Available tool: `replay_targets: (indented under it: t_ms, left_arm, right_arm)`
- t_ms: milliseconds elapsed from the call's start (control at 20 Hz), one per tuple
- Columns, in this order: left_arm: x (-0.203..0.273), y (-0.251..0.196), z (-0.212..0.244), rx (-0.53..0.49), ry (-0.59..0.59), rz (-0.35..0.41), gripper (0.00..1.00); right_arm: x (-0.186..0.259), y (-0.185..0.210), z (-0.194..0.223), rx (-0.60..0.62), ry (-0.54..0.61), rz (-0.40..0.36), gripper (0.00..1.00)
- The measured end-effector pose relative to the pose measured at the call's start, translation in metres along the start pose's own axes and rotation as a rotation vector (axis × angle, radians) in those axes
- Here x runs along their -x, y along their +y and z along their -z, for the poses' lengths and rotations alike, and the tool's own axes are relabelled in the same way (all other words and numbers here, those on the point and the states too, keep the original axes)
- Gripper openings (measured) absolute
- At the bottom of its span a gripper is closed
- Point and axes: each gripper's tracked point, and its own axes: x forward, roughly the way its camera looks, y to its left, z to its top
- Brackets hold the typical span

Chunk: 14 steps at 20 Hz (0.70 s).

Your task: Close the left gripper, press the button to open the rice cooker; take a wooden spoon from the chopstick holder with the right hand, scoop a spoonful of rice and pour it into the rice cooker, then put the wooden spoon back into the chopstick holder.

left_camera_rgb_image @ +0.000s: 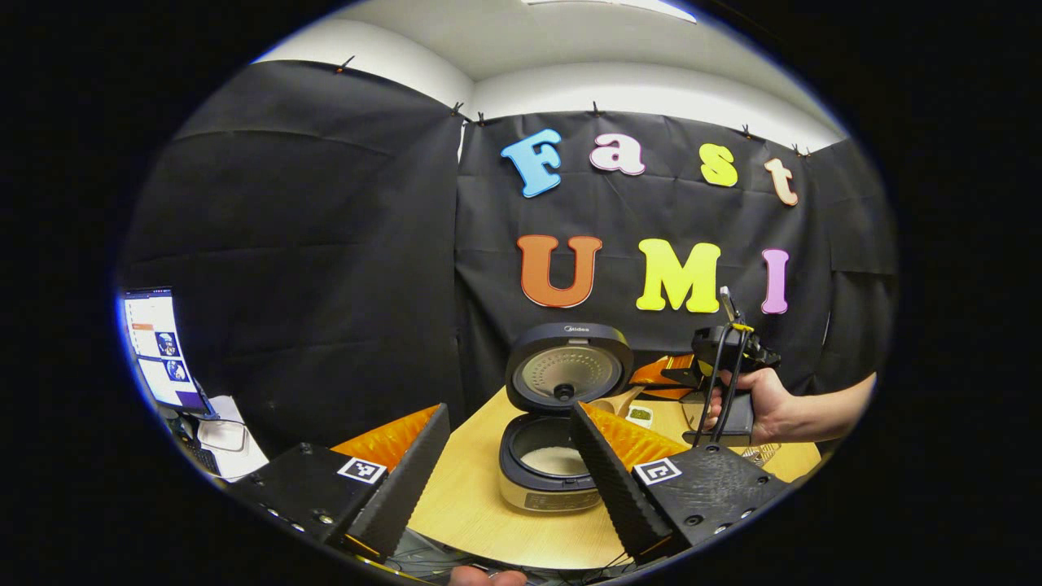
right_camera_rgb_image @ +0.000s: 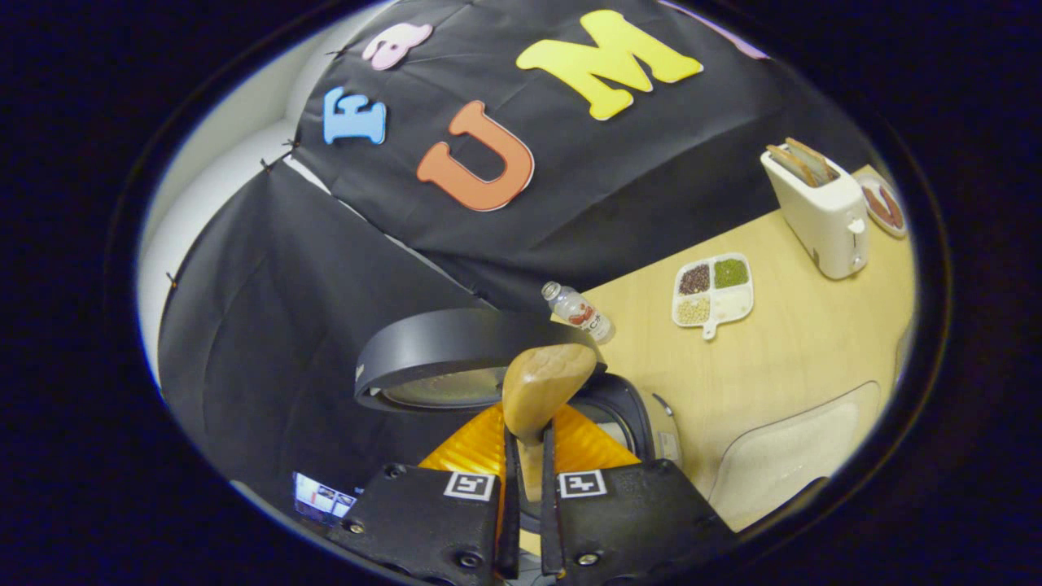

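The rice cooker (left_camera_rgb_image: 544,487) stands open on the wooden table, its lid (left_camera_rgb_image: 570,366) upright and white rice (left_camera_rgb_image: 555,461) in the pot. My left gripper (left_camera_rgb_image: 509,411) is open, with its fingers wide apart on either side of the cooker and nothing between them. To the right, a hand holds my right gripper (left_camera_rgb_image: 676,378) beside the lid. In the right gripper view, my right gripper (right_camera_rgb_image: 525,435) is shut on the handle of the wooden spoon (right_camera_rgb_image: 545,382). The spoon's bowl hangs at the edge of the cooker's lid (right_camera_rgb_image: 456,346), above the pot.
On the table (right_camera_rgb_image: 798,350) beyond the cooker lie a small bottle (right_camera_rgb_image: 580,312), a divided white tray of beans (right_camera_rgb_image: 714,289) and a white toaster (right_camera_rgb_image: 820,207). A pale mat (right_camera_rgb_image: 794,452) lies near the front right. A monitor (left_camera_rgb_image: 159,350) stands at the far left.
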Motion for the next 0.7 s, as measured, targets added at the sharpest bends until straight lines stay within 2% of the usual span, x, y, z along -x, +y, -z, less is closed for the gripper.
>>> replay_targets:
  t_ms: [350,500,700]
  left_arm:
    - [0.009,0.019,0.01,0.038,0.015,-0.032,0.95]
    - [0.011,0.023,0.018,0.036,0.031,-0.036,0.95]
    - [0.013,0.027,0.02,0.05,0.033,-0.042,0.95]
  right_arm:
    - [-0.002,0.012,-0.005,0.336,-0.083,0.105,0.16]
    - [-0.002,0.028,-0.002,0.48,-0.111,0.108,0.15]
    - [0.0,0.047,0.001,0.596,-0.136,0.098,0.16]
